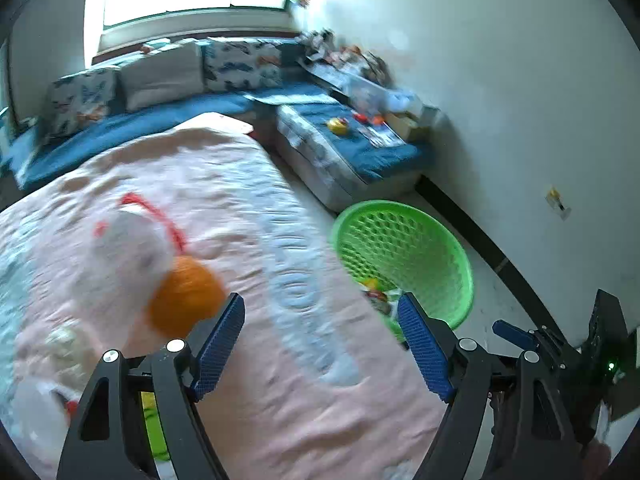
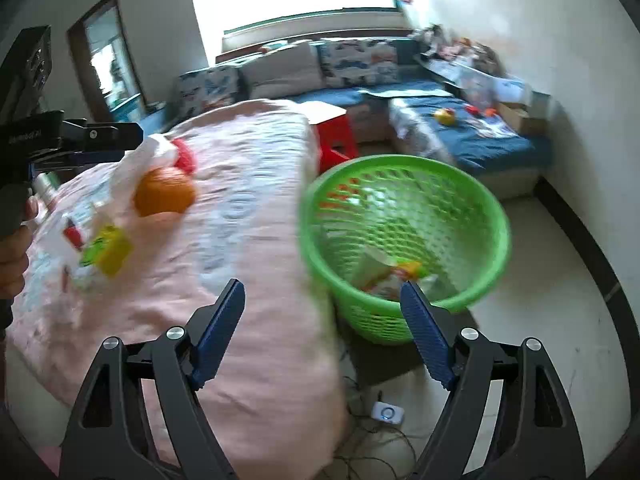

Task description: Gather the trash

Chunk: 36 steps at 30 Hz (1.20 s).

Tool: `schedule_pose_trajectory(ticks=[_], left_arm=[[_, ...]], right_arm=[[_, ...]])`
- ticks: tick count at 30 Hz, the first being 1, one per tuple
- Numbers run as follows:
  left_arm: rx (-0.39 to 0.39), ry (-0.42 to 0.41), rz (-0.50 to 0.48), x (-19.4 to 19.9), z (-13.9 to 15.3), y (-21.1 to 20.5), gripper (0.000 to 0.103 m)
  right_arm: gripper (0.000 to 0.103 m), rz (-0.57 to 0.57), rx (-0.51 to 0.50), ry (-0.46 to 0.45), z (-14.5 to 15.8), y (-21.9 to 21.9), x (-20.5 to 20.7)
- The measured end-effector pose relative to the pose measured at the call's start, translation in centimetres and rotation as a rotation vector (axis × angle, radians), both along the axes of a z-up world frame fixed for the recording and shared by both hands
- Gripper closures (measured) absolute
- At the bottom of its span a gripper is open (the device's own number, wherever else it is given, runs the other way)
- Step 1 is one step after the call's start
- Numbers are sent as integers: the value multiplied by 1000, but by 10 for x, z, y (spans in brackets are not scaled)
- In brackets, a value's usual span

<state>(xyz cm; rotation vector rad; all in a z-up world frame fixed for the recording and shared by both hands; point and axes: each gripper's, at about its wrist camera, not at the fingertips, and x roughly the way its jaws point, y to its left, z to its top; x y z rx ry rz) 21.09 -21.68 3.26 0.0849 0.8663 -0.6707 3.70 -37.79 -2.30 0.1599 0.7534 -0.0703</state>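
Your left gripper (image 1: 320,320) stands with its jaws spread wide and nothing between the blue pads (image 1: 218,346). It hangs over a pink blanket (image 1: 248,208) that covers a raised surface. Just beyond the left pad, on the blanket, lies an orange (image 1: 186,296), resting against a white plastic bag (image 1: 128,256) with red handles; the picture is blurred here, so whether the pad touches the orange cannot be told.

Your right gripper (image 2: 322,316) is also released, jaws wide, holding nothing. It hovers over the blanket's right edge. In its view, the left gripper appears at the far left, with your hand (image 2: 14,248) gripping its handle.

The trash still on the blanket, seen from the right wrist, is a yellow-green carton (image 2: 108,250) beside crumpled white wrappers (image 2: 60,236), near the orange.

A green mesh basket (image 2: 472,200) stands on the floor just beside the blanket's right edge, with wrappers (image 2: 384,276) already in its bottom.
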Motion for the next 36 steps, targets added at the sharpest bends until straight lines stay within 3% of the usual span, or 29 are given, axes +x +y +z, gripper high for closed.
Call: schedule_pose_trajectory(ticks=[10, 21, 27, 36], left_arm=[[4, -61, 178, -20, 9, 115, 27], [-1, -19, 338, -60, -21, 226, 27], [-21, -6, 383, -78, -35, 268, 27], [-50, 24, 393, -94, -60, 293, 27]], right_arm=[[23, 174, 14, 5, 3, 86, 32], [23, 316, 80, 99, -1, 170, 76], [24, 303, 110, 174, -4, 199, 106], [27, 208, 129, 287, -12, 216, 153]])
